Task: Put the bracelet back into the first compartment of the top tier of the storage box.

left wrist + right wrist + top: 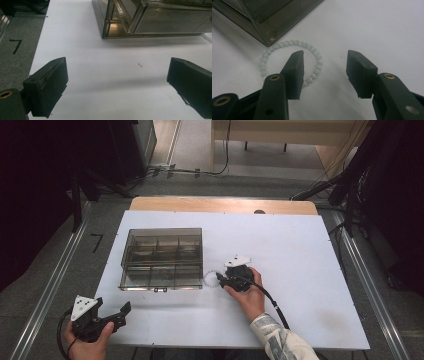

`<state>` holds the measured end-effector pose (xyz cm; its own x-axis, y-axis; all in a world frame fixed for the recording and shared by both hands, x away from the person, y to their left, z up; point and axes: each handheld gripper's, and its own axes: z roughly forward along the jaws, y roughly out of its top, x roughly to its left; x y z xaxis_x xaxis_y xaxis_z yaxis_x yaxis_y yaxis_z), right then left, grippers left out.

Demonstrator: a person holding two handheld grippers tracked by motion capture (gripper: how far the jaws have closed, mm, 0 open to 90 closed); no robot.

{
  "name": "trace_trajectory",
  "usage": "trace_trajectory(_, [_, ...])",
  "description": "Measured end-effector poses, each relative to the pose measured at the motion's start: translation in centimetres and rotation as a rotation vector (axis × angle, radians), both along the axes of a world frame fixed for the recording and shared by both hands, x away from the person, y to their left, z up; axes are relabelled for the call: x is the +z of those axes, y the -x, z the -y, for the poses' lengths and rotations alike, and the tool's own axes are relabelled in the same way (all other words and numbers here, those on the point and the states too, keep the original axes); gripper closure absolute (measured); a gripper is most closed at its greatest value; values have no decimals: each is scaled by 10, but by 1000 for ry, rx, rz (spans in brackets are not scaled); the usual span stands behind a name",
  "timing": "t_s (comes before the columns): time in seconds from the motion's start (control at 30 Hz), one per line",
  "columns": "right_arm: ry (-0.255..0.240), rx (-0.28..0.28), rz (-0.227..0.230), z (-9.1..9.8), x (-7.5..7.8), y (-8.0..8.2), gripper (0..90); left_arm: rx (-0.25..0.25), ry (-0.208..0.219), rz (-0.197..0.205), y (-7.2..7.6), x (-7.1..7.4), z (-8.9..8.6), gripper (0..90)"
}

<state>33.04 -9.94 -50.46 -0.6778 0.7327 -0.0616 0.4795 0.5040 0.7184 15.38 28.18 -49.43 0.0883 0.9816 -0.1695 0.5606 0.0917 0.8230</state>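
A bracelet [284, 44] of pale translucent beads lies flat on the white table, touching the front right corner of a smoked clear compartment box [262, 17]. My right gripper [324, 67] is open just above it. One jaw hangs over the ring's middle and the ring's near side lies between the jaws, with no pad touching a bead. In the high view the right gripper [218, 279] points left at the bracelet [210, 279]. My left gripper [122, 316] is at the table's front left corner, open wide with nothing between its fingers [47, 85].
The compartment box [160, 284] stands left of centre on the white table top [290, 270], with its lid down. Its near wall [150, 22] is ahead of the left gripper. A grey floor and metal rails flank the table.
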Motion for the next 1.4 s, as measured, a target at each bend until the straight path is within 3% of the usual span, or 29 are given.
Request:
trace_trajectory(0.57, [-17,13,-33,-2,-3,0,673,-3,-5,-2,-1,0,1,41])
trace_trajectory(0.67, [-9,24,-27,-4,-4,2,770,-1,-5,-1,-1,0,1,41])
trace_trajectory(0.8, [8,36,-8,-8,-4,5,823,-3,-4,-1,0,0,1,41])
trace_trajectory(1.13, [-31,30,-21,-5,-6,5,850,-7,-5,-4,0,0,1,41])
trace_trajectory(1.27, [-82,29,-40,-3,-4,4,851,-6,1,0,0,0,0,41])
trace_trajectory(1.4, [-134,39,-17,0,6,8,851,-6,-1,-5,0,-1,0,41])
